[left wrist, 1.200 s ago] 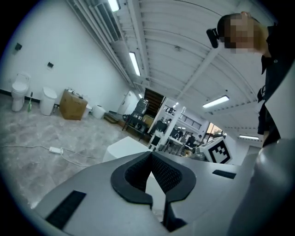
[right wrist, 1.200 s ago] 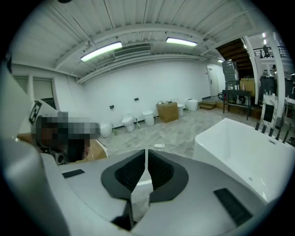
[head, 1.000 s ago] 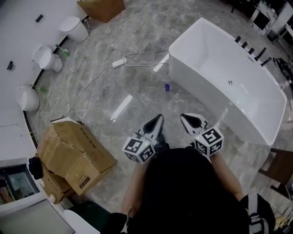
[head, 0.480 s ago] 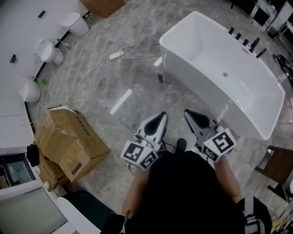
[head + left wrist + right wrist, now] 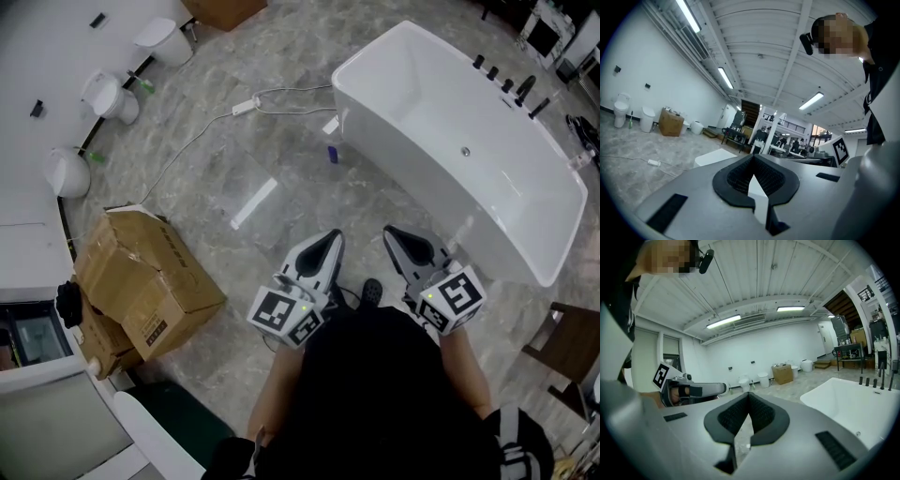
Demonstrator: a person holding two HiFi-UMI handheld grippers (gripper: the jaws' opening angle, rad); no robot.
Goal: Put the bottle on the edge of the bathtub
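– So, where is the small purple bottle [image 5: 332,154]?

– It is on the grey marble floor [image 5: 281,66], close to the left end of the white freestanding bathtub [image 5: 412,187] but not touching its wall. It is too small to tell whether it stands or lies.

– And the tub's rim?

– A row of black taps [image 5: 506,86] stands on the far right rim.

– What about the left hand-held gripper [image 5: 329,237]?

– It is clenched, with nothing between the black pads, which meet at the tips. It is held close to the person's dark-clothed body and points out over the floor, well apart from the bottle.

– The right hand-held gripper [image 5: 393,232]?

– It is clenched and empty too, just to the right of the other. It points towards the near wall of the tub without touching it.

– What else is around?

– Brown cardboard boxes [image 5: 150,281] sit on the floor to the left. Three white toilets [image 5: 105,94] line the far left wall. A white cable [image 5: 202,136] with a power strip [image 5: 246,106] runs across the floor towards the tub's left end.
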